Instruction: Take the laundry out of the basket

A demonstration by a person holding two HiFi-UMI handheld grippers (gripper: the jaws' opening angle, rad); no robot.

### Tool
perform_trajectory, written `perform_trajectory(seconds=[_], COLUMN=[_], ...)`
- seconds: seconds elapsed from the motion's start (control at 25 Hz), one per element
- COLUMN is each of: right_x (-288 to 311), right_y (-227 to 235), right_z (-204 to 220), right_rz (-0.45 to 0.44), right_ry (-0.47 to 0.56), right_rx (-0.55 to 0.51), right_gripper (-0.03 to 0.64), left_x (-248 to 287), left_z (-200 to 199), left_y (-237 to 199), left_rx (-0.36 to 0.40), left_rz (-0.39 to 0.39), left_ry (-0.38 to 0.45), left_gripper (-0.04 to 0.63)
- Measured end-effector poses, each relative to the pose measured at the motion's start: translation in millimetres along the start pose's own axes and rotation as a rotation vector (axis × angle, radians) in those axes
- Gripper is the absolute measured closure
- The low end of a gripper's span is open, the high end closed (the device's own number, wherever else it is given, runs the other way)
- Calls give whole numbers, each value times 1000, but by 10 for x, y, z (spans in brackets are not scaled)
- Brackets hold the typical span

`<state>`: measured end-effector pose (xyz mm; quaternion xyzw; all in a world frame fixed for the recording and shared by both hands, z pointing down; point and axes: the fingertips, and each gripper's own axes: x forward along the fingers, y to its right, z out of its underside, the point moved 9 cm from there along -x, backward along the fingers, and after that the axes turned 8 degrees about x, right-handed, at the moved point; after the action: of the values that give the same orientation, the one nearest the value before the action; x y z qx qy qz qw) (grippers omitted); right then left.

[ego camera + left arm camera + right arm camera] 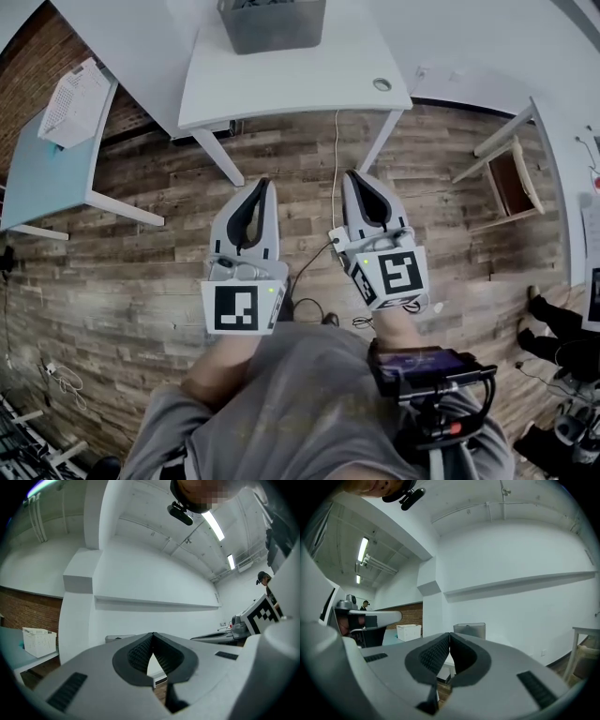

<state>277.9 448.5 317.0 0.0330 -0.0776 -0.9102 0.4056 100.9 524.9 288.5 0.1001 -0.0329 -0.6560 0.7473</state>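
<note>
The grey basket (272, 26) stands on a white table (300, 80) at the far edge of the head view; what lies inside it is hard to make out. My left gripper (265, 184) and right gripper (352, 175) hang side by side over the wooden floor, short of the table and pointing toward it. Both are shut with nothing between the jaws. In the left gripper view the left gripper (153, 634) has its pads together, and the basket (118, 638) shows just left of them. The right gripper (449, 633) is also shut, with the basket (469, 630) right behind its tips.
A light blue table (37, 164) at left carries a white crate (75, 101). A wooden stool (511, 178) lies at right. A cable (335, 178) runs over the floor under the table. Another person's feet (548, 319) show at far right.
</note>
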Motion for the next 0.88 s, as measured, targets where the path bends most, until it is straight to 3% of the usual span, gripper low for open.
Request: perform_trajectory(seconds=[0.48, 0.88], right_x=[1100, 1485], right_y=[-368, -326], right_z=[-147, -132], right_rz=[61, 102], right_ry=[44, 15], right_rx=[-47, -76], right_gripper=[609, 609], left_x=[550, 843], left_z=[193, 400], left_y=[-1109, -1403], left_rx=[-35, -75], left_rz=[60, 79], left_ry=[73, 57], left_gripper=[588, 588])
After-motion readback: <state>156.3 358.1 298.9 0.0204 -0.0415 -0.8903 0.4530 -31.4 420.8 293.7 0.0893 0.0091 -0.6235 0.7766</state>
